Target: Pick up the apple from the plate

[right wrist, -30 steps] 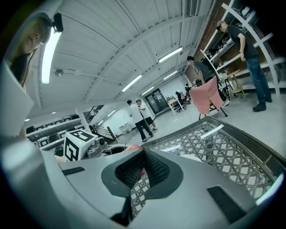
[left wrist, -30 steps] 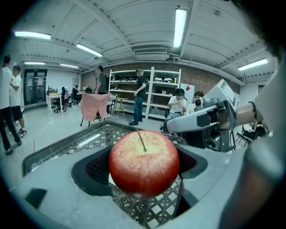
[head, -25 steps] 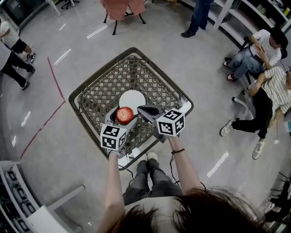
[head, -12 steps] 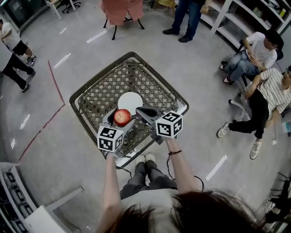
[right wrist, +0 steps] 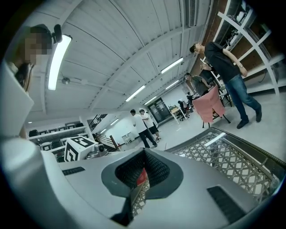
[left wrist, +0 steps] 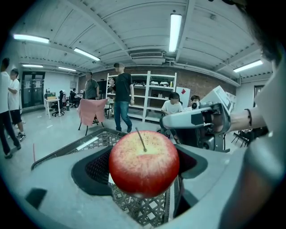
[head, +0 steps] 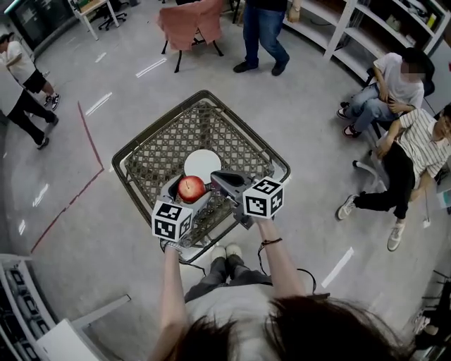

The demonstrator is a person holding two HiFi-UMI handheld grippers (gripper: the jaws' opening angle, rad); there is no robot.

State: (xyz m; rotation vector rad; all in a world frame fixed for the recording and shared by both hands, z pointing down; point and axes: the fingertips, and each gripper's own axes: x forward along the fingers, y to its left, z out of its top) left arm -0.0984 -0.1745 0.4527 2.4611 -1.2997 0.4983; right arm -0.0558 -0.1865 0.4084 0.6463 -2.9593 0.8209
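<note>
The left gripper (head: pixel 186 193) is clamped on the apple (head: pixel 191 188), one jaw on each side of it. In the left gripper view the red fruit (left wrist: pixel 143 163) fills the space between the jaws, stem up, with a pale yellow patch around the stem.

The apple hangs over the near part of the shopping cart (head: pixel 156 121), lifted clear of the white plate (head: pixel 203 163). The plate lies flat on the mesh bottom of the cart, roughly at its middle, with nothing on it.

The right gripper (head: pixel 218 178) is over the cart's near right corner, just beside the apple, and holds nothing. Its own view shows the two jaws (right wrist: pixel 142 174) pressed together, with only a thin slit below where they meet and a sliver of red through it.

Each gripper carries a black-and-white marker cube (head: pixel 171 219) at its rear end, above the cart's near rim.

Beyond the cart's far corner a person in jeans (head: pixel 264 32) stands on the grey floor next to a chair draped in pink cloth (head: pixel 190 17). To the cart's right two people sit (head: pixel 405 77). A red line (head: pixel 84 127) runs along the floor to the cart's left.
</note>
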